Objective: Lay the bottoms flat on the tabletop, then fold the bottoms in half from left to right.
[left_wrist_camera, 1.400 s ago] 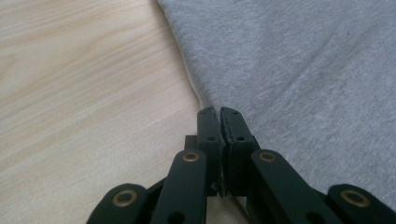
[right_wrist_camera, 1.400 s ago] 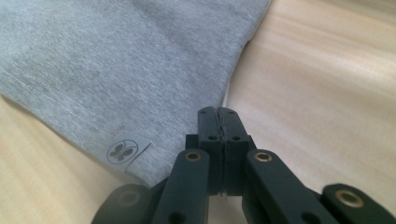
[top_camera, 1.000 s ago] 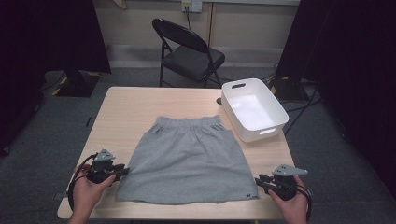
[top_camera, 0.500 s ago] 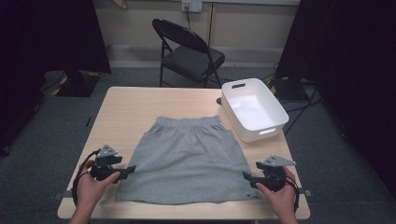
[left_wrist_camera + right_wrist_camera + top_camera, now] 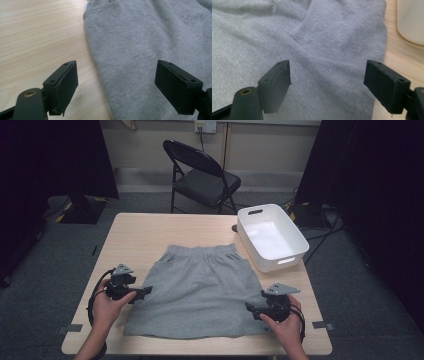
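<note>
- The left gripper (image 5: 116,82) has its jaws wide open and holds nothing. One jaw is over the desk (image 5: 37,37), the other over the left edge of the grey skirt (image 5: 150,37).
- The right gripper (image 5: 327,85) is wide open and empty too, over the skirt's right edge.
- The skirt lies flat in the middle of the desk.
- A white tub (image 5: 272,237) sits near the skirt's top right corner.

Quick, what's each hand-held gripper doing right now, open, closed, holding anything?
Left hand-held gripper: open, empty, jaws straddling the skirt's left edge.
Right hand-held gripper: open, empty, jaws over the skirt's right edge.
</note>
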`<state>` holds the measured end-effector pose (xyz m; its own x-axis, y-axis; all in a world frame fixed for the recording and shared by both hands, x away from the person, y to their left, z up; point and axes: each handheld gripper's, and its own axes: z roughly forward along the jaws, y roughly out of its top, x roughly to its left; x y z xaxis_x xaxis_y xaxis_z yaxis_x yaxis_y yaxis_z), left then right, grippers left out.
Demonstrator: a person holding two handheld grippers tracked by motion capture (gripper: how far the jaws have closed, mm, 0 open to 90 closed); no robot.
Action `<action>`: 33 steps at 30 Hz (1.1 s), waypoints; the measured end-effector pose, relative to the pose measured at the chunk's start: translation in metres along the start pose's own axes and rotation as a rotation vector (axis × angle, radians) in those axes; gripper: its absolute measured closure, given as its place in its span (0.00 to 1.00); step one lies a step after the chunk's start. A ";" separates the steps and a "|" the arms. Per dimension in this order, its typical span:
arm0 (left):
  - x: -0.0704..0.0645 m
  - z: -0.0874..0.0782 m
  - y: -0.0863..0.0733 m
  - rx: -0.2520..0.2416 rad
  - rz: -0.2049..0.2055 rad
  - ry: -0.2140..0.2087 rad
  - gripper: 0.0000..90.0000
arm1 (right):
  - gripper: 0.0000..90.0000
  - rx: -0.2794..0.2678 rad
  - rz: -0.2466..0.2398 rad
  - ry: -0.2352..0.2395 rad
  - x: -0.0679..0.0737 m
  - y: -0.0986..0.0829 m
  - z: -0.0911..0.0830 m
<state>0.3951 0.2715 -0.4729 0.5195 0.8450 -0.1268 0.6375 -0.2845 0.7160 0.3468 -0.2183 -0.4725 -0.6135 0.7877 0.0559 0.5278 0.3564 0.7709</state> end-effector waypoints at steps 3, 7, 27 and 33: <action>0.002 0.004 0.005 -0.003 -0.008 -0.002 0.20 | 0.23 -0.004 -0.004 0.004 0.002 0.002 0.001; 0.003 0.008 0.014 -0.015 -0.018 0.008 0.19 | 0.22 -0.007 -0.004 0.012 0.005 0.004 0.004; 0.002 0.030 0.053 -0.037 0.012 0.006 0.19 | 0.20 -0.014 -0.035 0.056 0.027 0.016 0.019; -0.001 0.030 0.063 -0.042 0.028 0.005 0.19 | 0.20 -0.017 -0.050 0.071 0.034 0.021 0.022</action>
<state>0.4510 0.2391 -0.4482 0.5339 0.8392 -0.1036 0.5987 -0.2886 0.7472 0.3497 -0.1731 -0.4685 -0.6795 0.7311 0.0610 0.4854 0.3856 0.7847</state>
